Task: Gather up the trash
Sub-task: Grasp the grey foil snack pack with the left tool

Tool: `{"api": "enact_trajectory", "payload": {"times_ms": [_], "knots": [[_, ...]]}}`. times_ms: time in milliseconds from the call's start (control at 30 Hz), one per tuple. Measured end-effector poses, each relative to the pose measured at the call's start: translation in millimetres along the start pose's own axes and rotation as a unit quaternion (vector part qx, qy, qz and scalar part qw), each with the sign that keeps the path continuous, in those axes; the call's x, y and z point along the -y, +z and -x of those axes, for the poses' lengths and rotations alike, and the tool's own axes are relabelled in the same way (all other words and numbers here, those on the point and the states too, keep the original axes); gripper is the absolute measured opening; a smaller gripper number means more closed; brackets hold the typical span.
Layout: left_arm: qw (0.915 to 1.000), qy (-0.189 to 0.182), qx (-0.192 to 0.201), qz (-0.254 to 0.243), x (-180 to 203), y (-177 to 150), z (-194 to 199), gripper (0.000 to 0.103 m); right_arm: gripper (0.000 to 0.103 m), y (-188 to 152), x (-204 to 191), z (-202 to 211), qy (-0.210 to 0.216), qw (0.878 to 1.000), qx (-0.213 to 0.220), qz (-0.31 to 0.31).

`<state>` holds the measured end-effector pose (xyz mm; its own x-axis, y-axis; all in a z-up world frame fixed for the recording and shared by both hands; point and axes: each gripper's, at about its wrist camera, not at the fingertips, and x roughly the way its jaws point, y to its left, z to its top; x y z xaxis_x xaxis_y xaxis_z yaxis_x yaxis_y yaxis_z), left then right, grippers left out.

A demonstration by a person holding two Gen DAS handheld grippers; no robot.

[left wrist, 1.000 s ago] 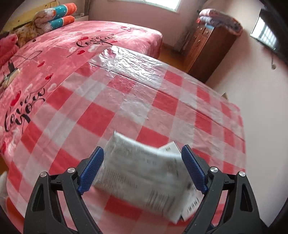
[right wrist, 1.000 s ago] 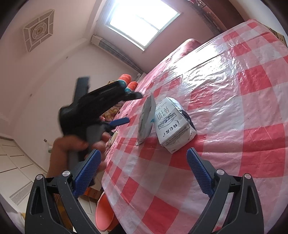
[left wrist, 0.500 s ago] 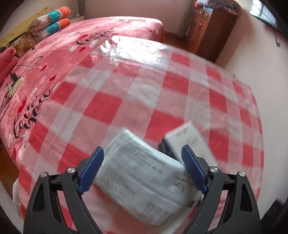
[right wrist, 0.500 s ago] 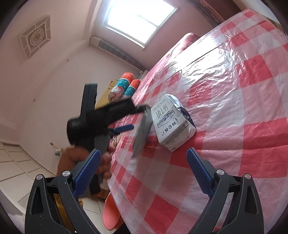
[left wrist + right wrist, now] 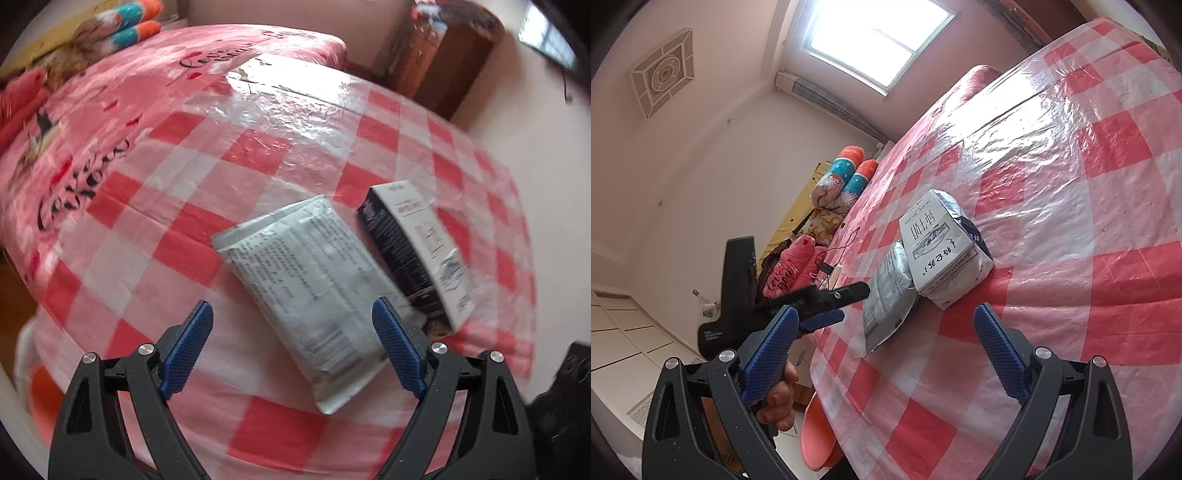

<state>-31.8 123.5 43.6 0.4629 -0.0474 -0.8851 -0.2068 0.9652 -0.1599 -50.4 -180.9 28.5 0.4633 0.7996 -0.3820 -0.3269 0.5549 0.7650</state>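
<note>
I am holding my left gripper (image 5: 291,347) wide over the grey pouch (image 5: 310,284) lying on the checked tablecloth (image 5: 236,184); I should be pinching its near edge. The milk carton (image 5: 417,251) is touching it beyond. My right gripper (image 5: 882,347) is hanging wide too, near the pink basin (image 5: 816,439)

Pink bed (image 5: 110,122), wooden cabinet (image 5: 443,70), window (image 5: 875,40)
</note>
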Motion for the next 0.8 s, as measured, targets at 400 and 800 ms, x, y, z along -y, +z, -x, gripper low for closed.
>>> {"api": "enact_trajectory", "payload": {"times_ms": [400,800], "knots": [[0.9987,0.005,0.008,0.05,16.0,8.8,-23.8,0.088,0.095,-0.8,-1.5,-6.6,0.008,1.0,-0.013,0.006],[0.998,0.048,0.01,0.039,25.7,16.7,-42.2,0.095,0.095,-0.3,-1.7,-8.5,0.009,1.0,-0.018,0.009]]}}
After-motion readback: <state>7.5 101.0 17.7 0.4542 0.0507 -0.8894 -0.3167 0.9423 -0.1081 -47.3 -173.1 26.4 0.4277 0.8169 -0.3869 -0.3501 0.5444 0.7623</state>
